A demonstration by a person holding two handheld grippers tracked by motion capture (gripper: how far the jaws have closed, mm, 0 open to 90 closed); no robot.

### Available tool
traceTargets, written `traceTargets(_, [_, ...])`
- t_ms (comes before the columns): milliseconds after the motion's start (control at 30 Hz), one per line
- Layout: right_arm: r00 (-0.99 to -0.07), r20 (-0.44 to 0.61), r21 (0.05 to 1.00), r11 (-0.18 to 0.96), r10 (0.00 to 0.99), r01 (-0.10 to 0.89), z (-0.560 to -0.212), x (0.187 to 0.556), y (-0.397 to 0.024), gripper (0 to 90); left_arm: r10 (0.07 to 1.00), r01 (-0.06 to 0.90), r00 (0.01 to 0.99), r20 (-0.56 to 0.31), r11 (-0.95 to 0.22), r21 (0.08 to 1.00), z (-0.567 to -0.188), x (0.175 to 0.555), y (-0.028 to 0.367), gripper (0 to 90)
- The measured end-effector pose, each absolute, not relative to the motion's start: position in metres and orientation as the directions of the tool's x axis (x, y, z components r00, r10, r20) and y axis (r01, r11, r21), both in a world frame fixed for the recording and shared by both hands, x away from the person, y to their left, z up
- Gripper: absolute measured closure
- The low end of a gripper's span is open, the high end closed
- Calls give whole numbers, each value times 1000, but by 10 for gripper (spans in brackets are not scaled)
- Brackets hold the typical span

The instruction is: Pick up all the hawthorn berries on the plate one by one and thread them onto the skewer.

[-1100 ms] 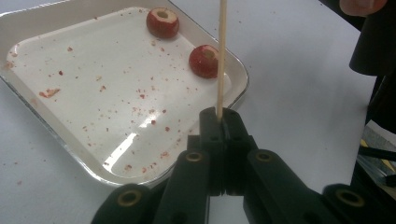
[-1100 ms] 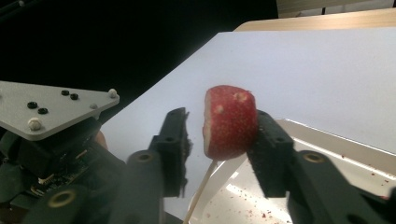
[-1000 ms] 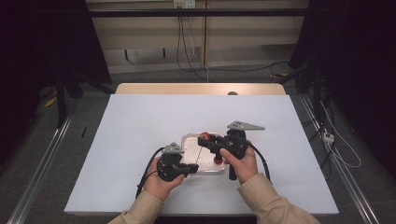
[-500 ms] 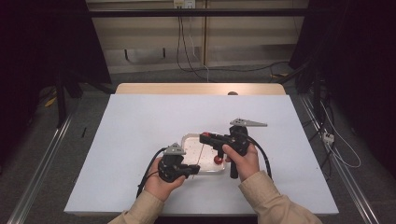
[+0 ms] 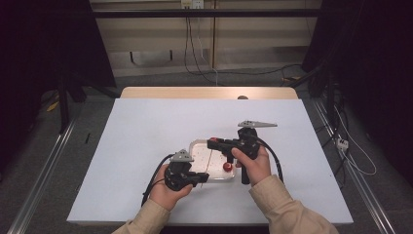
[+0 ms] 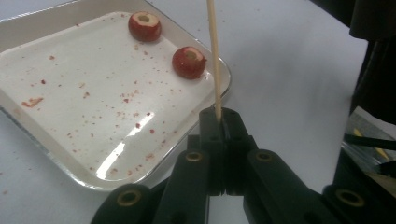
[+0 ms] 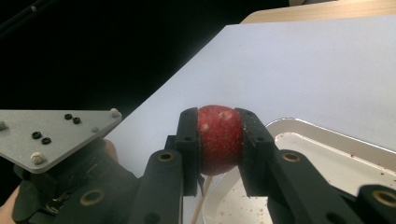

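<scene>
My right gripper (image 7: 219, 140) is shut on a red fruit (image 7: 219, 133) with pale specks, its jaws having just closed onto it. A thin wooden skewer (image 7: 200, 203) points up at the fruit from below. My left gripper (image 6: 219, 116) is shut on that skewer (image 6: 214, 56) and holds it upright beside the tray. In the high view the left gripper (image 5: 207, 176) sits at the tray's near edge, and the right gripper (image 5: 213, 142) hovers over the tray, with the skewer (image 5: 210, 161) between them. Two more red fruits (image 6: 144, 25) (image 6: 189, 62) lie on the white tray (image 6: 56, 154).
The tray (image 5: 197, 155), speckled with red crumbs, rests on a white table sheet (image 5: 146, 126). One loose fruit (image 5: 227, 166) lies near the tray's right side. Cables trail from both grippers toward the person. Dark floor and rails flank the table.
The right hand has shifted only slightly above the tray. The left hand and the skewer have stayed where they were.
</scene>
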State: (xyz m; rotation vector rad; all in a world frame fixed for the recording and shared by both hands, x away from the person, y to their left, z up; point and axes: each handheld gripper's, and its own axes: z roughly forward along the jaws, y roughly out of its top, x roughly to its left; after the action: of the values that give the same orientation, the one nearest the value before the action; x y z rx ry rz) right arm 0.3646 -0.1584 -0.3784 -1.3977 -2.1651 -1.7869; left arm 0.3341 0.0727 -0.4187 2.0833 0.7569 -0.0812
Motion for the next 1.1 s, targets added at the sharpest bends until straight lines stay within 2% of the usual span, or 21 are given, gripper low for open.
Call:
traceTargets(200, [-613, 505, 802, -68, 608, 594, -378, 364, -157, 713, 488, 547, 806, -335, -399, 736, -419, 334, 74, 896])
traceTargets(300, [-594, 527, 803, -129, 608, 581, -376, 364, -159, 724, 488, 554, 802, -344, -393, 734, -419, 334, 74, 898])
traceTargets(567, [-586, 504, 804, -98, 634, 586, -375, 364, -155, 730, 489, 536, 814, -314, -424, 730, -419, 330, 69, 897])
traceTargets(867, [-584, 535, 790, -117, 610, 602, -381, 363, -157, 731, 509, 542, 802, -311, -403, 737, -420, 329, 69, 899])
traceTargets(900, [-583, 547, 784, -125, 600, 608, -382, 363, -158, 732, 502, 548, 798, -334, -375, 747, -418, 330, 71, 900])
traceTargets(967, [-591, 553, 765, -77, 587, 640, -388, 360, -152, 732, 504, 558, 778, -374, -281, 781, -410, 334, 77, 899])
traceTargets(1033, [-626, 534, 753, 17, 568, 658, -398, 353, -135, 732, 537, 571, 769, -346, -335, 750, -403, 339, 78, 898])
traceTargets(1100, [-654, 467, 788, 54, 595, 613, -400, 351, -126, 729, 537, 587, 753, -379, -290, 756, -407, 339, 84, 898])
